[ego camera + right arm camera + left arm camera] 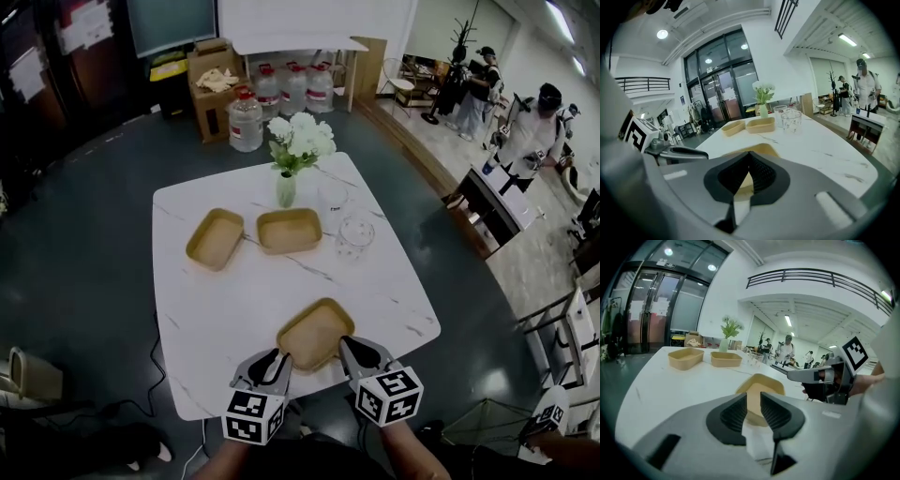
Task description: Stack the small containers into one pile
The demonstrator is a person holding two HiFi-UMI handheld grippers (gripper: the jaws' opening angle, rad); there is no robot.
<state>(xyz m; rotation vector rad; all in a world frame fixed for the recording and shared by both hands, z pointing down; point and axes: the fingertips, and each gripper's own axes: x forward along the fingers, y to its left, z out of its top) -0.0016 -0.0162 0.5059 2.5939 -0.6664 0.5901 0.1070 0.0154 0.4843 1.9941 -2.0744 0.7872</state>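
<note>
On the counter [225, 309]: 3 tan containers lie open side up, each apart from the others, none stacked.
Nearest container [315, 335]: it sits by the counter's near edge, right in front of me, turned corner-on, between my 2 tools.
Left container [215, 238]: it lies on the far half of the counter, on the left.
Middle container [290, 230]: it lies just beside the left container, their corners close; I cannot tell whether they touch.
Left tool [278, 359]: I hold it at the nearest container's near-left side. Its jaws stand a narrow gap apart with nothing pinched between them. Through the gap I see that container's wall and a strip of white counter.
Right tool [349, 349]: I hold it at the nearest container's near-right corner. Its jaw tips are pressed together and I see nothing clamped between them. Whether they touch the rim I cannot tell.
Vase [286, 190]: it stands upright behind the middle container, holding white flowers [301, 138].
Nearer glass [356, 234]: clear, upright, right of the middle container.
Farther glass [333, 197]: clear, just behind the nearer glass.
Floor beyond the counter: water jugs [246, 120] stand beside a cardboard box [214, 84]; people [534, 131] stand far right.
</note>
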